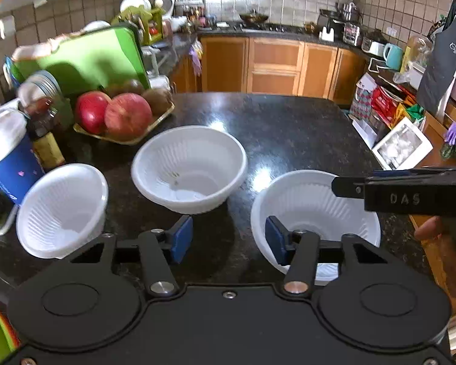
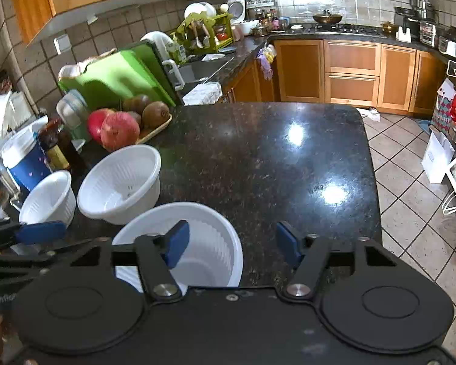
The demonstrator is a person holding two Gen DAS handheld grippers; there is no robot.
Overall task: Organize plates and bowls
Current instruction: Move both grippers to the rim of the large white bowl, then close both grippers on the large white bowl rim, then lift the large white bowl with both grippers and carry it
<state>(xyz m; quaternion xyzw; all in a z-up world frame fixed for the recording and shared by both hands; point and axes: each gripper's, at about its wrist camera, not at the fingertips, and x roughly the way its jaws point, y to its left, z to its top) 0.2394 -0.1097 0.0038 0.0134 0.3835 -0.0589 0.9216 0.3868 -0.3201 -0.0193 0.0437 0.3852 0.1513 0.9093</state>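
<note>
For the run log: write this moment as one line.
left gripper: open, empty | right gripper: open, empty | three white bowls apart on counter, unstacked | nearest bowl under right gripper

Three white bowls (image 1: 189, 167) (image 1: 62, 210) (image 1: 313, 213), two red apples (image 1: 127, 115) (image 1: 91, 111), one green cutting board (image 1: 85, 57).

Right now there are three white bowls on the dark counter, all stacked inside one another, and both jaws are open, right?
Not stacked. The three white bowls sit separately on the dark counter, as the left wrist view shows. Both sets of jaws are open.
</note>
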